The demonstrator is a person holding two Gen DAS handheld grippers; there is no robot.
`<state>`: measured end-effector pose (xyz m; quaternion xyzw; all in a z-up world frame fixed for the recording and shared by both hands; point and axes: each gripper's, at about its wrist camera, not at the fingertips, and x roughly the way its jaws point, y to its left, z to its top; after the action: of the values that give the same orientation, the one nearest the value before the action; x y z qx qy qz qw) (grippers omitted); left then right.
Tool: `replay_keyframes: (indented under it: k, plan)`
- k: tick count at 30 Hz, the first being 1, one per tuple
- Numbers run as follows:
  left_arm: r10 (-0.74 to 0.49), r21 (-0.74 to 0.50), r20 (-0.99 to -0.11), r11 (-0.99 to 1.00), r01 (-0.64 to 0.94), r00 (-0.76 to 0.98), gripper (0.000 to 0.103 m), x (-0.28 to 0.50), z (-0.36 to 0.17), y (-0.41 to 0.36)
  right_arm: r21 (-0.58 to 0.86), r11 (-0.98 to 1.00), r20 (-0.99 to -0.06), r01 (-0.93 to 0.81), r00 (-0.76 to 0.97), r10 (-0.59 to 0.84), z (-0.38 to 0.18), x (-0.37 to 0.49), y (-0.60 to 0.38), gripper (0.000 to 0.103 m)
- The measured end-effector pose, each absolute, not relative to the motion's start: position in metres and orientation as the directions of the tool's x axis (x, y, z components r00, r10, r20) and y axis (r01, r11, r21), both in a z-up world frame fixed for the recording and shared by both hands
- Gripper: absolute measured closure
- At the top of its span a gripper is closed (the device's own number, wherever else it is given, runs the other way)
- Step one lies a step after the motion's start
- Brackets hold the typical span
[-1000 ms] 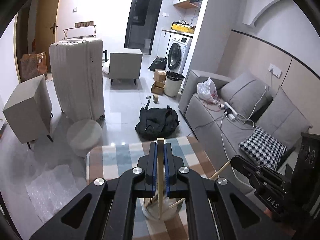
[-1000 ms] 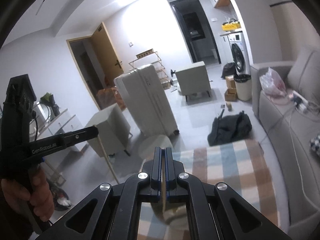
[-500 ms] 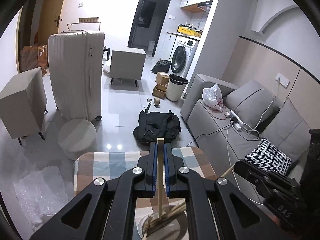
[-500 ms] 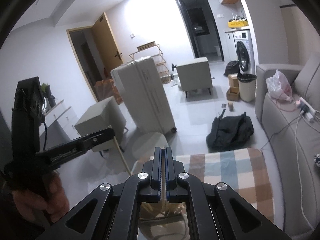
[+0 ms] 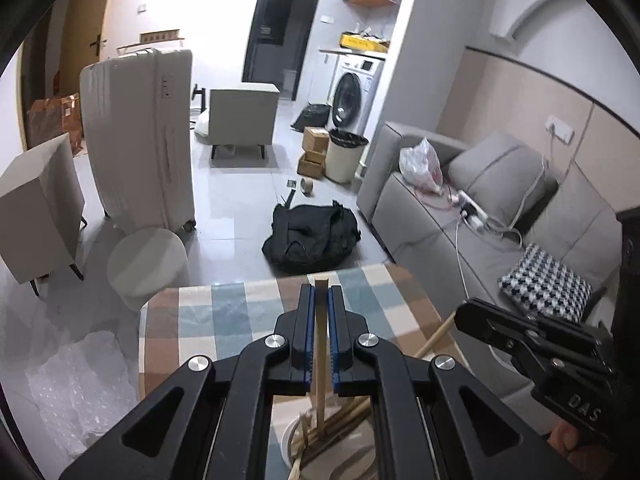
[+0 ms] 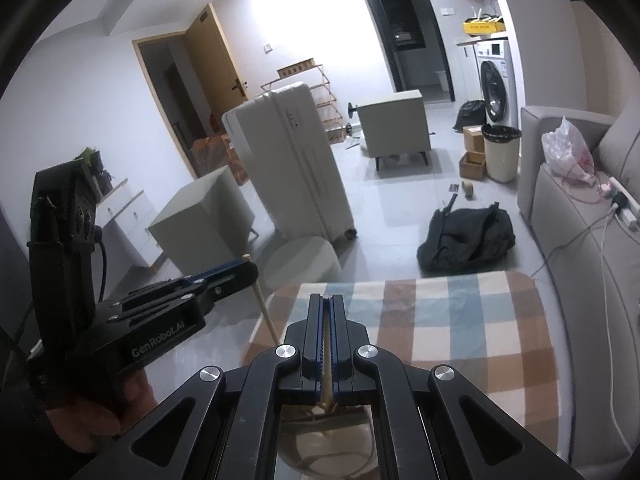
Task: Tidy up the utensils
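A pale wooden chopstick (image 5: 320, 344) stands nearly upright at the bottom centre of the left wrist view, clamped between the blue-padded fingers of the left gripper (image 5: 320, 292), its lower end reaching down into a round white holder cup (image 5: 289, 446) at the bottom edge of the frame, where several more wooden sticks (image 5: 340, 424) already lean together. In the right wrist view a second pale wooden chopstick (image 6: 328, 360) shows as a thin sliver pinched between the closed fingers of the right gripper (image 6: 328, 300), with the same white cup showing as a pale curve below it at the bottom centre. Each gripper also appears in the other's camera: the right one at the lower right of the left view, its stick slanting down toward the cup, and the left one at the lower left of the right view, held in a person's hand (image 6: 100, 412). The cup sits on a table under a checked cloth of blue, brown and cream squares (image 5: 224, 320), and I see no loose utensils elsewhere on it. To my eye the job looks well along: most sticks are in the cup, and these two are poised over it but not yet let go. Beyond the table lie a black bag (image 5: 312, 236) on the floor, a tall white suitcase (image 5: 140, 140) at the upper left and a grey sofa (image 5: 480, 216) on the right.
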<state>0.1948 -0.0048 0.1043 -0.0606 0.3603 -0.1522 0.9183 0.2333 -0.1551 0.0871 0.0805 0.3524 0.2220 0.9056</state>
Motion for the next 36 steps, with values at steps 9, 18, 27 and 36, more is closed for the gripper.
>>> replay_keyframes:
  k: [9, 18, 27, 36]
  plan:
    - [-0.360, -0.245, -0.735, 0.931, 0.270, 0.574, 0.101, 0.198, 0.092, -0.005, 0.315, 0.890, -0.668, -0.331, 0.588, 0.455, 0.053, 0.230, -0.150, 0.101]
    - [-0.426, -0.327, -0.800, 0.900, 0.288, 0.422, 0.100, 0.188, 0.077, -0.009, 0.338, 0.888, -0.701, -0.311, 0.546, 0.458, 0.022, 0.221, -0.151, 0.094]
    - [-0.364, -0.297, -0.796, 0.931, 0.212, 0.484, 0.063, 0.160, 0.091, 0.010, 0.370, 0.891, -0.667, -0.262, 0.593, 0.451, 0.037, 0.193, -0.174, 0.062]
    - [-0.254, -0.221, -0.755, 0.967, 0.129, 0.605, 0.038, 0.121, 0.113, 0.014, 0.321, 0.907, -0.592, -0.272, 0.690, 0.417, 0.074, 0.153, -0.181, 0.041]
